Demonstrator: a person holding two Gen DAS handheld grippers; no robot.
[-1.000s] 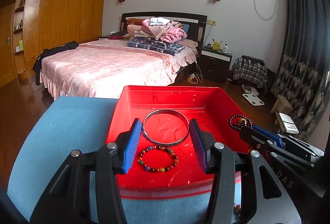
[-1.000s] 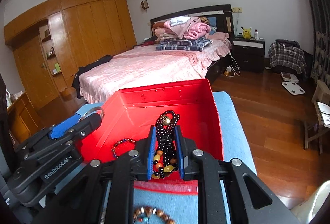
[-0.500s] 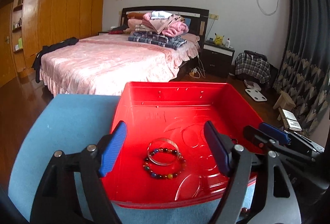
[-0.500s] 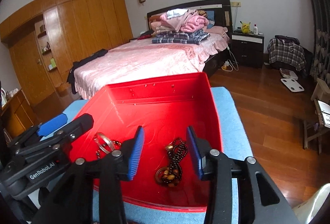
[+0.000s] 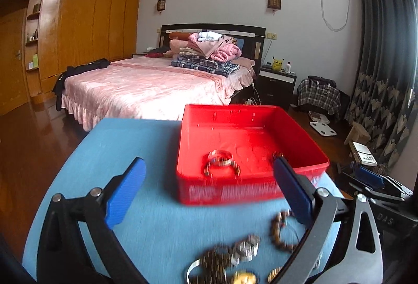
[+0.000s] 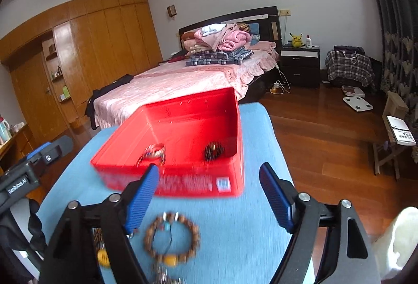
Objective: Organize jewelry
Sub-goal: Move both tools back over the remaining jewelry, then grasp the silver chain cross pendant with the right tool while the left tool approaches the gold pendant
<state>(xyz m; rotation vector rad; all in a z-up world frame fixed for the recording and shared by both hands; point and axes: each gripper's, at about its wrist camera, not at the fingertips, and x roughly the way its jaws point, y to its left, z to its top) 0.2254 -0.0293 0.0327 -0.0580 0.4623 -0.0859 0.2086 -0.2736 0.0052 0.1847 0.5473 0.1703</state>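
Note:
A red bin [image 5: 230, 189] stands on the blue-covered table [image 5: 130, 142]. A silver bangle [image 5: 220, 156] lies inside it against a multicoloured bead bracelet [image 5: 236, 169]. In the right wrist view the bin [image 6: 183, 183] also holds a black bead string [image 6: 213, 150]. My left gripper [image 5: 207, 162] is open and empty, back from the bin's front wall. My right gripper [image 6: 209, 169] is open too, above a brown bead bracelet [image 6: 171, 239] on the cloth. More loose jewellery [image 5: 235, 257] lies blurred near the front edge.
A pink bed [image 5: 146, 90] stands behind the table, with wooden floor [image 6: 326, 132] to the right. A small stool [image 6: 394, 127] with a booklet is on the far right. The blue cloth left of the bin is bare.
Both grippers have opened. The bangle and the black beads now lie in the bin. Both grippers have drawn back from the bin to over the loose jewellery at the front.

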